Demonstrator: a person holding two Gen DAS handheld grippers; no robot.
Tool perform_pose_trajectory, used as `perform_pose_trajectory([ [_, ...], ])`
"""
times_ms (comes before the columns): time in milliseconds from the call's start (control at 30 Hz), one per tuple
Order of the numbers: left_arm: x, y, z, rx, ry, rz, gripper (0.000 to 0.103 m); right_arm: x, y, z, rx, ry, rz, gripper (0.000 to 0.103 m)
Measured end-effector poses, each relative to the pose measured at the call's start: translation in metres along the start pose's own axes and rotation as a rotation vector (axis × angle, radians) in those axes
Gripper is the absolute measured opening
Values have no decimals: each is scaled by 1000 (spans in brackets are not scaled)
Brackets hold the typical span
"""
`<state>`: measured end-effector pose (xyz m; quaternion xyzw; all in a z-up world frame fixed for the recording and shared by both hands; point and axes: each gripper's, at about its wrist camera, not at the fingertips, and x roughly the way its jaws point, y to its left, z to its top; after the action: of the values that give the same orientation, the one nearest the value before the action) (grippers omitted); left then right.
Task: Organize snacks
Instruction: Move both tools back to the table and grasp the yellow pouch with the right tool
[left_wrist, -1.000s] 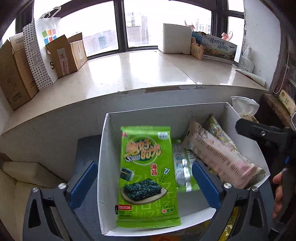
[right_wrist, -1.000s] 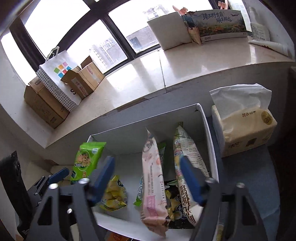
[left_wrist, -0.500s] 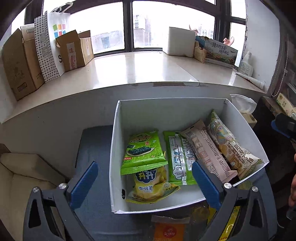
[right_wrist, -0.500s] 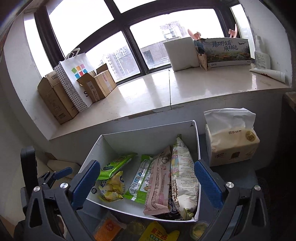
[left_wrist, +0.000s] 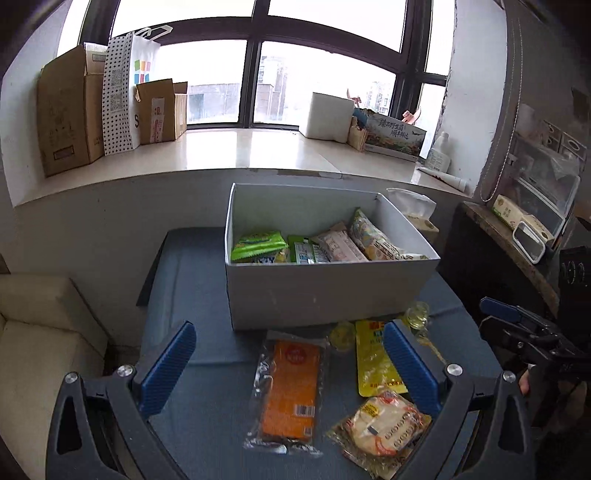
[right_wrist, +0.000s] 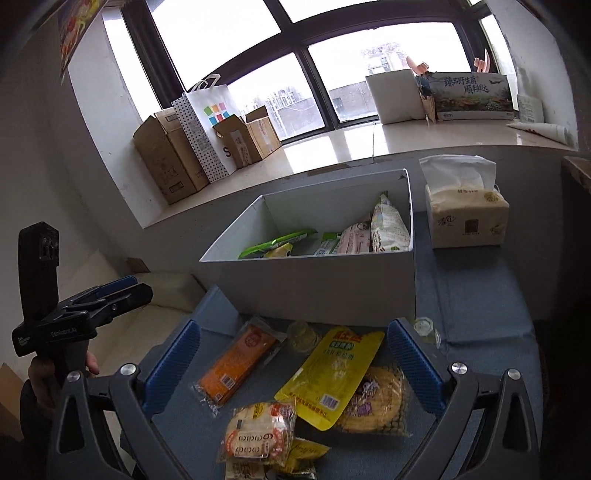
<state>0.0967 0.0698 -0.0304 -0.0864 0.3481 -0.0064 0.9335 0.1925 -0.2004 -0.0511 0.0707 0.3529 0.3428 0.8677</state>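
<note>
A white box (left_wrist: 325, 291) (right_wrist: 325, 280) stands on a blue-grey table and holds several snack packs, among them a green seaweed pack (left_wrist: 258, 243). Loose snacks lie in front of it: an orange pack (left_wrist: 290, 391) (right_wrist: 236, 365), a yellow pouch (left_wrist: 373, 358) (right_wrist: 332, 373), a round pastry pack (left_wrist: 384, 428) (right_wrist: 258, 435) and two small jelly cups (left_wrist: 417, 314). My left gripper (left_wrist: 290, 369) is open and empty above the orange pack. My right gripper (right_wrist: 291, 365) is open and empty above the loose snacks.
A tissue pack (right_wrist: 465, 218) stands right of the box. A window ledge (left_wrist: 236, 151) behind holds cardboard boxes (left_wrist: 70, 114) and a paper bag. A cream cushion (left_wrist: 40, 343) lies left of the table. A dark shelf (left_wrist: 517, 243) is at the right.
The green seaweed pack left my left gripper and now lies in the box. Both grippers have pulled back and up from the box, so the loose snacks in front have come into view.
</note>
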Motion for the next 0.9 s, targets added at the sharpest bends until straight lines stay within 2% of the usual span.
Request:
perform_pose_trajectory([
  [67, -9, -7, -21, -12, 6, -43, 103, 0, -1, -21, 4, 15, -26, 103],
  [167, -15, -21, -44, 13, 13, -38, 103, 6, 1, -50, 1, 66, -29, 103],
  [267, -14, -31, -55, 35, 24, -57, 103, 19, 0, -62, -14, 99, -56, 103],
  [567, -9, -33, -63, 37, 48, -48, 103, 73, -20, -46, -47, 183, -148, 103],
  [700, -13, -33, -68, 47, 48, -41, 103, 95, -20, -36, -96, 218, -152, 103],
  [900, -19, -32, -74, 46, 45, -45, 103, 128, -28, -31, -87, 292, -152, 103],
])
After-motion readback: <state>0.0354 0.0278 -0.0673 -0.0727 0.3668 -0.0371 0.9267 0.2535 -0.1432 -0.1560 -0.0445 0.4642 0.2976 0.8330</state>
